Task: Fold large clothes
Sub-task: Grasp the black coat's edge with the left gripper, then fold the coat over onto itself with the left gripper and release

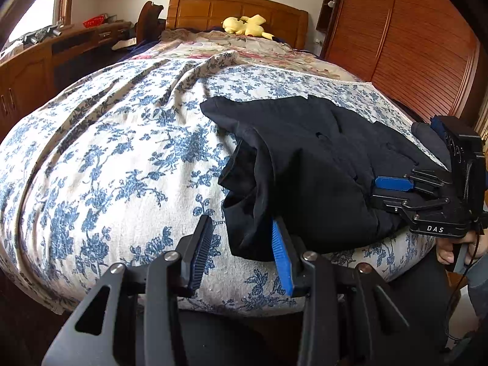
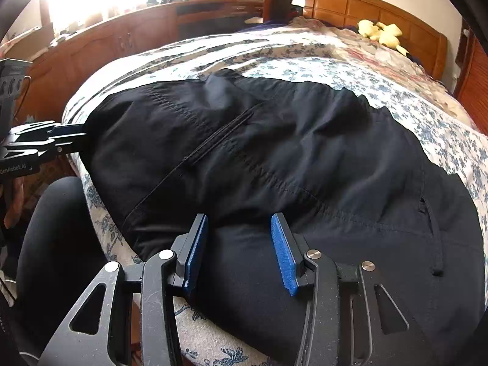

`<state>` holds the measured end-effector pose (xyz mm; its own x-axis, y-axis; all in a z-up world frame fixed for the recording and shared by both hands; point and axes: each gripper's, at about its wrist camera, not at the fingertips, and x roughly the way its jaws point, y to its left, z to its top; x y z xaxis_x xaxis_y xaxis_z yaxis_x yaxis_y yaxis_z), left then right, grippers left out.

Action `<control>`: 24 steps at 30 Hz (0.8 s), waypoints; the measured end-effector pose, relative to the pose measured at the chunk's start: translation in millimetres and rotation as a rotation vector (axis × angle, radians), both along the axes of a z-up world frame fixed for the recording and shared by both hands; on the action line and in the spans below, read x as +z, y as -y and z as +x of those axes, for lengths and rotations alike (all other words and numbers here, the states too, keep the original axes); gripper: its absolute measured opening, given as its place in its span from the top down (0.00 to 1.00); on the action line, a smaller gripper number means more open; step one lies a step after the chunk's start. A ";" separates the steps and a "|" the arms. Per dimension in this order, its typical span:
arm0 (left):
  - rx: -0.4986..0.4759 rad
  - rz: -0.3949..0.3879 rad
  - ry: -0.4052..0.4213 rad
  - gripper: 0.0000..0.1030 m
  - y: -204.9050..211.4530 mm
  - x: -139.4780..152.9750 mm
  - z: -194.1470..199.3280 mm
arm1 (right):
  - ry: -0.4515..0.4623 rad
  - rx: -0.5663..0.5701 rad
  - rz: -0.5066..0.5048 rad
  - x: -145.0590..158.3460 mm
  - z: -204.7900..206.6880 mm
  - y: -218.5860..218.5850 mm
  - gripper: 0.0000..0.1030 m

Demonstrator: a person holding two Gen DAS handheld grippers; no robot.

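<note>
A black garment point(image 1: 305, 164) lies folded on the blue-flowered bedspread point(image 1: 122, 158) near the bed's front edge. It fills the right wrist view point(image 2: 274, 158), with a seam and a zip pocket showing. My left gripper point(image 1: 241, 241) is open at the garment's left end, its blue pad touching the cloth edge. My right gripper point(image 2: 239, 244) is open, its fingers resting over the garment's near edge. It shows in the left wrist view point(image 1: 393, 189) at the garment's right end. The left gripper shows at the left of the right wrist view point(image 2: 73, 138).
A yellow plush toy point(image 1: 245, 26) lies by the wooden headboard point(image 1: 238, 9). A wooden cabinet point(image 1: 36, 70) runs along the left, a wooden wardrobe point(image 1: 411, 45) stands on the right. The person's dark leg point(image 2: 55, 244) is by the bed's edge.
</note>
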<state>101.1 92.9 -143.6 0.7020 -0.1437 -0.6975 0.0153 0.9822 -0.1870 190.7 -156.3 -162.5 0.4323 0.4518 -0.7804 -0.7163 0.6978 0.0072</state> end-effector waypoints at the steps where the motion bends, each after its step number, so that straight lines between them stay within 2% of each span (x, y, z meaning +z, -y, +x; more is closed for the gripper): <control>1: 0.001 -0.006 -0.005 0.64 -0.6 -1.9 0.2 | 0.002 0.000 0.000 -0.4 -0.2 0.1 0.58; 15: 0.019 -0.083 -0.027 0.64 -3.6 -12.5 8.9 | 0.005 -0.013 0.045 -0.4 -1.3 6.0 0.58; 17: -0.005 -0.116 -0.038 0.83 -4.6 -13.4 13.9 | 0.004 -0.016 0.055 1.9 -1.5 8.6 0.58; 18: -0.004 -0.135 -0.051 0.85 -5.4 -12.5 15.6 | 0.003 -0.021 0.061 4.1 -2.1 11.0 0.58; 19: -0.003 -0.148 -0.053 0.92 -5.6 -8.2 16.5 | 0.010 -0.041 0.061 8.2 -2.6 14.7 0.59; 24: -0.011 -0.071 0.012 0.97 10.5 28.7 11.3 | 0.041 -0.092 0.068 32.3 -7.2 41.7 0.59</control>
